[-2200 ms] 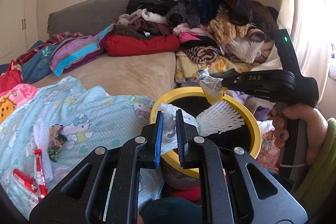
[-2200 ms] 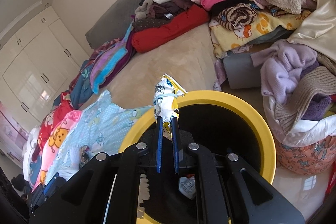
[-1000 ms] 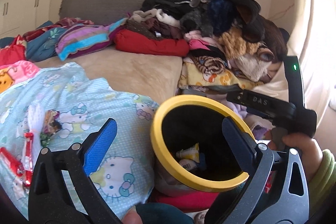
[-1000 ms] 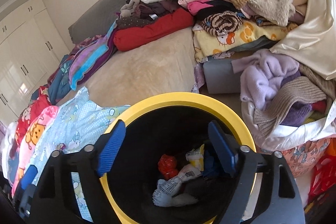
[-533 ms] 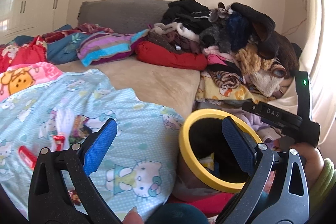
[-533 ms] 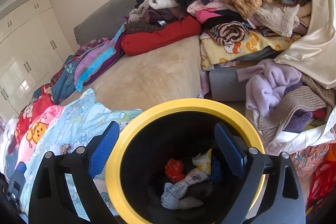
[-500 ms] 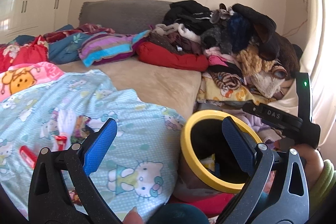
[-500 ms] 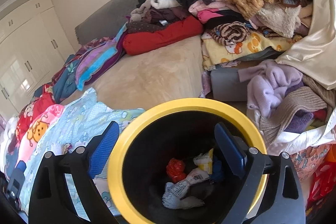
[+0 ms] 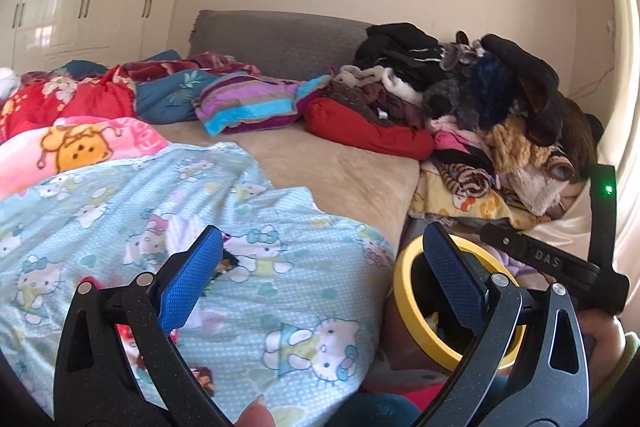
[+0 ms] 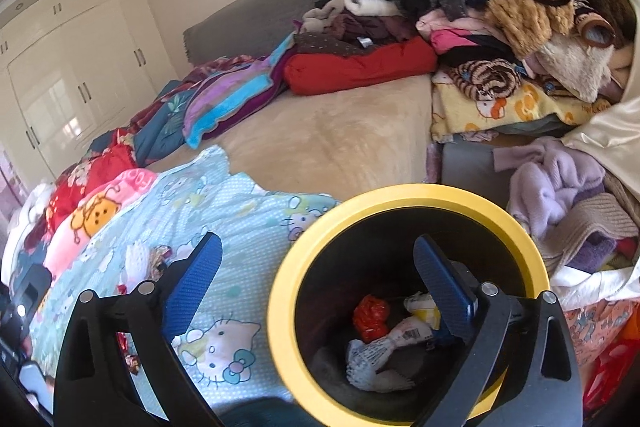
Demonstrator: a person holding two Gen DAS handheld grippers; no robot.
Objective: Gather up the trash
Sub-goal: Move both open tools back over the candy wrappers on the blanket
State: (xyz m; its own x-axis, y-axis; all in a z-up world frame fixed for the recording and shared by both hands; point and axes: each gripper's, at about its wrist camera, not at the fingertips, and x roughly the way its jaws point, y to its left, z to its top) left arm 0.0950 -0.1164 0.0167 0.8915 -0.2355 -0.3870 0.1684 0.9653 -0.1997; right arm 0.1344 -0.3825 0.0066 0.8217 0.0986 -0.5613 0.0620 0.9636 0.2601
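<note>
Beside the bed, at four o'clock in the left wrist view, stands the yellow-rimmed black round bin [image 9: 404, 301]. Crumpled wrappers [image 10: 380, 343] lie on its bottom (a red one among them). More scraps [image 10: 138, 261] sit at nine o'clock on the pale-blue cartoon-cat blanket [image 9: 248, 227]. The left gripper [image 9: 320, 275] is spread wide and empty; the right gripper [image 10: 316, 283] is opening, nothing between its fingers.

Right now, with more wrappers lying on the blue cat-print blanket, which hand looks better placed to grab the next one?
Probably the left. The left gripper is open and empty over the blanket, with the wrappers beside its fingers. The right gripper, opening and empty, straddles the yellow bin's rim.
</note>
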